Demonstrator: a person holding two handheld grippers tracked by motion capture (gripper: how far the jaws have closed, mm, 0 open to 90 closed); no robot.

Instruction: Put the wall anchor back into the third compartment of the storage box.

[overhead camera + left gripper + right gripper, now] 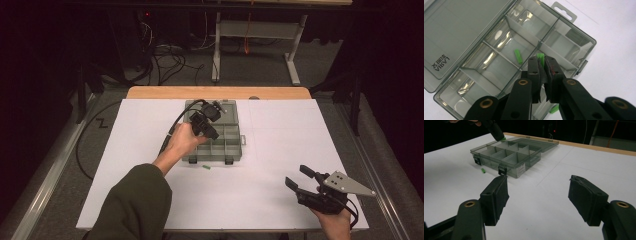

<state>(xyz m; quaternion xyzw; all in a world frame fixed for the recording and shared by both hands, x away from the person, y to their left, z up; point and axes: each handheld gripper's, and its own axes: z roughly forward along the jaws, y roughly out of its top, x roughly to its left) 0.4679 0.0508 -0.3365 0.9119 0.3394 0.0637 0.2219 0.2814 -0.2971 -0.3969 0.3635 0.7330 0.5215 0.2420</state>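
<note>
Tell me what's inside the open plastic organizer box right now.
One green piece lies in a middle compartment of the box. The left gripper holds another above it. The jaws cover the nearest compartments.

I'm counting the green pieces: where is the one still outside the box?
The loose green piece lies on the white table just off the near edge of the organizer box, near its left latch in the high view.

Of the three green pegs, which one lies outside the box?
The peg on the table, just in front of the box. One peg lies in a compartment, and another is pinched in the left claw.
</note>
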